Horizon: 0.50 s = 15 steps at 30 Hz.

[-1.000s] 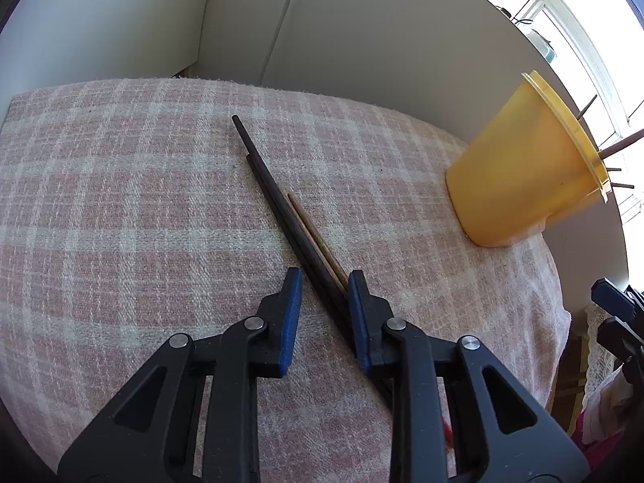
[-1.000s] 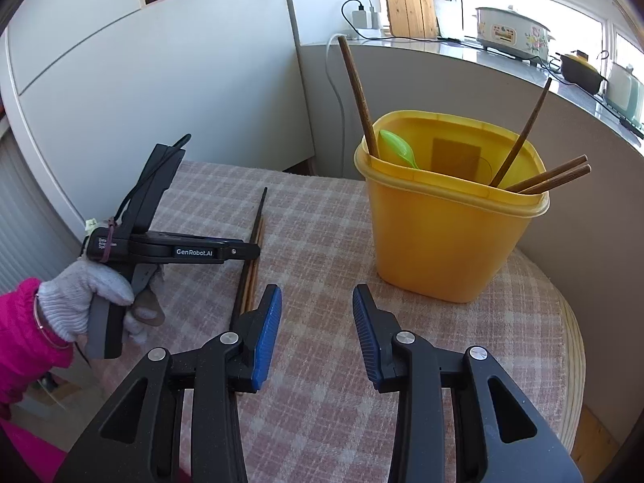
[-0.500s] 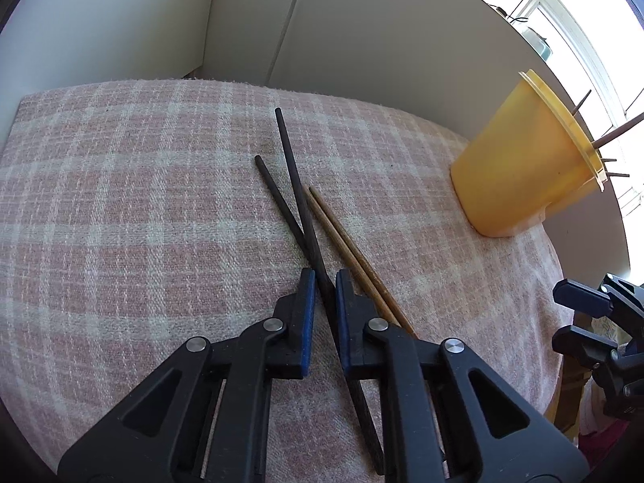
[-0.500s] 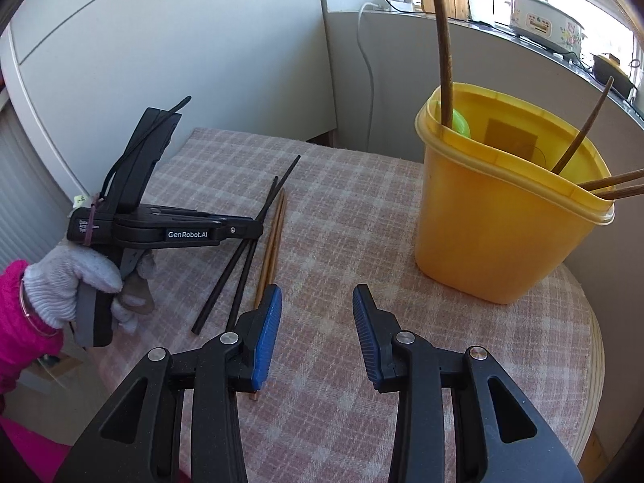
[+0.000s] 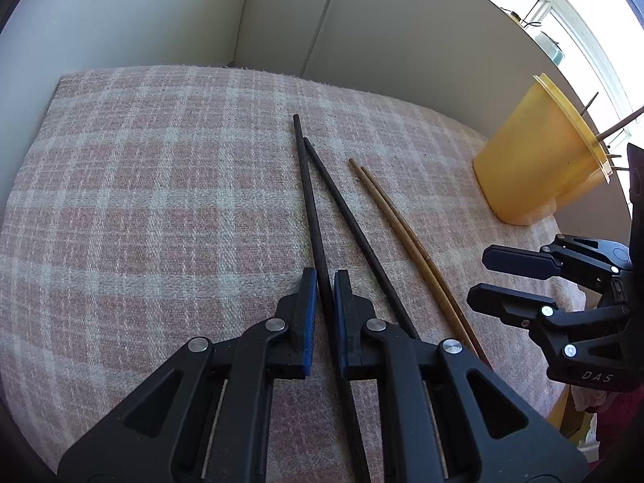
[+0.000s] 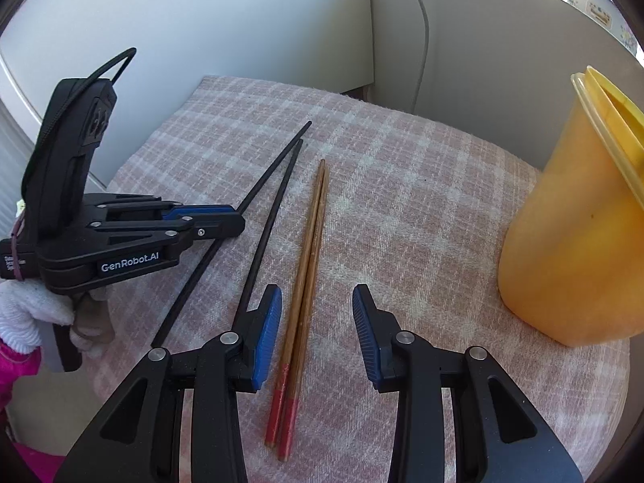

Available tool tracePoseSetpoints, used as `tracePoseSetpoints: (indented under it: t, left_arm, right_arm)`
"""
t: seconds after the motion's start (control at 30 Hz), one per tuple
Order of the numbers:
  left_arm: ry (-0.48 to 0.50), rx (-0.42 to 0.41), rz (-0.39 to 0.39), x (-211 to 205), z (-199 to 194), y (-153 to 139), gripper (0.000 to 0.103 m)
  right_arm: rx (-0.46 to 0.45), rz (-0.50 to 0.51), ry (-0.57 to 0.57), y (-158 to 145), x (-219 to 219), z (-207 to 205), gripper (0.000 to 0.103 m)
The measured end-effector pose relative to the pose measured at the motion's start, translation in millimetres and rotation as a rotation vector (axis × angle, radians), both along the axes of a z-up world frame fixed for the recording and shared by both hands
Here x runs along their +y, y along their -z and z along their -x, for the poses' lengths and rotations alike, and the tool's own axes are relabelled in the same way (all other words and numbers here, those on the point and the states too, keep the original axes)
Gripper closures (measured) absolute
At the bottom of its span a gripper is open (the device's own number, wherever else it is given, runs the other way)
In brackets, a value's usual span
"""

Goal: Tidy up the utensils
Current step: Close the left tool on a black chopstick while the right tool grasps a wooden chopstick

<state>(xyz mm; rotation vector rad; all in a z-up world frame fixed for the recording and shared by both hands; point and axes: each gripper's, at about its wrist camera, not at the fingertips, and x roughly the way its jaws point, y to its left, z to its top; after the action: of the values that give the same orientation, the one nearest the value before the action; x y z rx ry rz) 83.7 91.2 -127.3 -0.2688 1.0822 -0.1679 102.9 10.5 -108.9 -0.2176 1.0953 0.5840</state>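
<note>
looking down the left wrist view: left gripper (image 5: 325,281) pitched steeply down over the plaid tablecloth (image 5: 161,201), jaws having just been closing, now pinching one black chopstick (image 5: 312,209) between the blue pads (image 5: 309,302). that stick's long axis runs from 6 to 12 o'clock, far tip near centre. the second black chopstick (image 5: 350,221) lies on the cloth just beside it toward 1 o'clock, tips nearly meeting at the far end, passing under the outer finger. a wooden chopstick pair (image 5: 402,229) lies further toward 2 o'clock, same general heading. the yellow bin (image 5: 531,169) stands at 3 o'clock, stick ends showing past its rim. right gripper (image 5: 499,277) enters at 4 o'clock.

right wrist view: right gripper (image 6: 317,314) angled down, fingers spread, nothing pressed. the wooden chopstick pair (image 6: 306,277) lies flat between the fingers, nearer the left pad, not touched; red ends toward 6 o'clock, tips toward 12. black chopstick (image 6: 225,233) clamped in the left gripper (image 6: 237,221) at 9 o'clock, held by a white-gloved hand (image 6: 28,314) with pink sleeve (image 6: 16,366). yellow bin (image 6: 575,241) at 3 o'clock.
</note>
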Motion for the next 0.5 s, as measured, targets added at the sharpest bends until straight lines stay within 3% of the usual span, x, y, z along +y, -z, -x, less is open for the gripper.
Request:
tracePoseSetpoints:
  t: [0.2, 0.5]
  left_arm:
    - [-0.007, -0.004, 0.007, 9.5, 7.4, -2.3, 0.096]
    - [0.000, 0.006, 0.000, 7.0, 8.1, -3.1, 0.096]
  right_arm:
    - [0.061, 0.011, 0.028, 16.4, 9.5, -20.3, 0.078]
    - [0.115, 0.006, 0.015, 24.1, 20.3, -29.9, 0.079]
